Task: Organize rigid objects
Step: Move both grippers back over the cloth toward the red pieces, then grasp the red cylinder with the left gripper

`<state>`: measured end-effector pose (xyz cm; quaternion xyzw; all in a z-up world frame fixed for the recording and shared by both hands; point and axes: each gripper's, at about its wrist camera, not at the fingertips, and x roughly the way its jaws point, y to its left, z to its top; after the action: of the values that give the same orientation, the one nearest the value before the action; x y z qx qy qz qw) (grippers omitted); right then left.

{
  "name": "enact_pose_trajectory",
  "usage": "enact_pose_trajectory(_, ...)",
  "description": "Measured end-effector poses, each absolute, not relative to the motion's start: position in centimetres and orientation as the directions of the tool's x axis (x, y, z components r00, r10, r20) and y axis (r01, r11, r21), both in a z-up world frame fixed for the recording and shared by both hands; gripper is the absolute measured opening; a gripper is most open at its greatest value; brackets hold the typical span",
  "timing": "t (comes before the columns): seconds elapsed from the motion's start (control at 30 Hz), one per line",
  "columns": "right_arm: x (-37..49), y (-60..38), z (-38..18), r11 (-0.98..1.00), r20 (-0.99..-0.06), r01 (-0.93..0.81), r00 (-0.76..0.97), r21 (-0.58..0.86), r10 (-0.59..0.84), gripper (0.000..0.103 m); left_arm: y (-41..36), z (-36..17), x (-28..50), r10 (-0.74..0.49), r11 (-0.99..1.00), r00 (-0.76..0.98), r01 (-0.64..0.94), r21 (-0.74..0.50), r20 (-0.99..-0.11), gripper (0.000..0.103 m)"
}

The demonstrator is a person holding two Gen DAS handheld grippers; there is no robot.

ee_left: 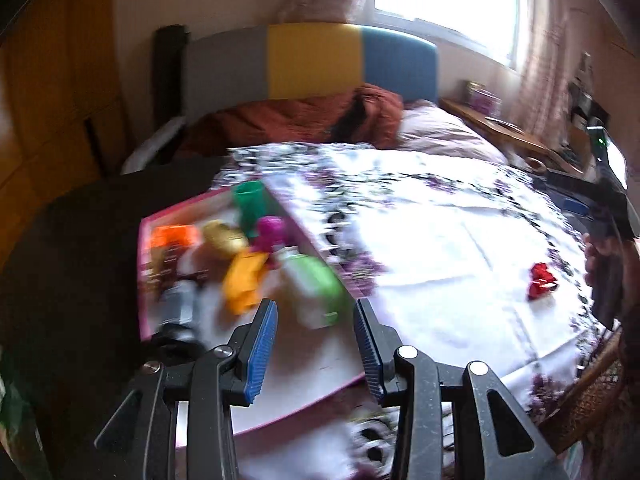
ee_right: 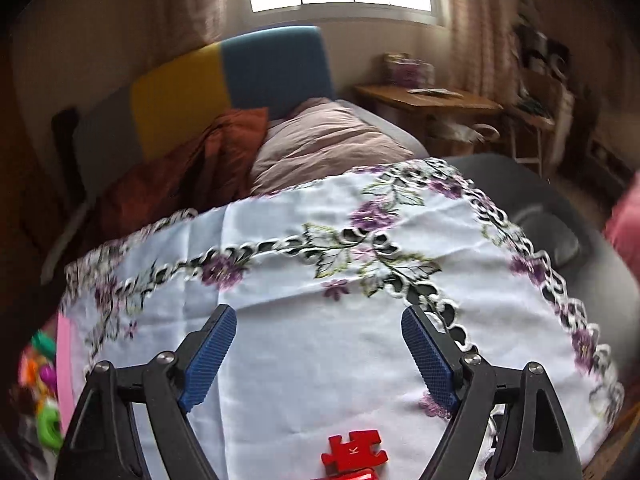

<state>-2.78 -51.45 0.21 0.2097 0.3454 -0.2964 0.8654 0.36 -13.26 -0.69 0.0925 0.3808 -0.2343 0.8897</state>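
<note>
1. Toys sit packed in a pink tray (ee_left: 248, 412) at the left of the counter (ee_left: 440, 240), seen best from the left wrist: a green cup (ee_left: 250, 204) at the far side, then a magenta piece (ee_left: 272, 232), a gold ball (ee_left: 224, 236), an orange block (ee_left: 174, 236), a yellow piece (ee_left: 244, 280) and a green-and-white bottle (ee_left: 316, 284) nearer. All are motion-blurred.
2. Left gripper (ee_left: 316, 320) hovers over the tray's near end, its blue pads (ee_left: 262, 348) spread with nothing between them.
3. Well to the right on the white floral cloth (ee_left: 420, 248) lies a red piece (ee_left: 542, 280), apart from the tray. The right gripper's body shows at that view's right edge.
4. Right wrist view shows what the other cannot: the red item is a jigsaw piece (ee_right: 354, 454) marked K, lying on the cloth (ee_right: 320, 340) just below the right gripper (ee_right: 318, 340), whose jaws are spread wide and empty.
5. There the tray (ee_right: 64, 360) is only a pink sliver at the left edge, with blurred toys beside it.
6. Both views show a bed (ee_right: 328, 140) with a yellow-and-blue headboard (ee_left: 352, 60) beyond the counter.
</note>
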Motion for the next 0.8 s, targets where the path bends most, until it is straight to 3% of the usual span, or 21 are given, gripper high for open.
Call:
enact_pose_trajectory(0.2,-5.2,-54.7,-0.4,0.603,-0.728,0.726,0.604,0.332,-0.326,0.086,-19.4,-1.9,0.2,-0.449,0.769,0.495,0.638,-0.039,-0.744,0.04)
enact_pose_trajectory(0.6,-8.3,-56.3,0.7,0.524,-0.673,0.764,0.614,0.376,-0.412,0.087,-31.7,-4.8,-2.2,-0.593,0.474,0.193,0.868,-0.146,-0.782,0.04)
enact_pose_trajectory(0.8,-9.7,-57.1,0.6,0.466,-0.653,0.771,0.625,0.434,-0.427,0.09,-36.3,-6.4,-3.3,-0.612,0.361,0.097,0.917,-0.169,-0.785,0.048)
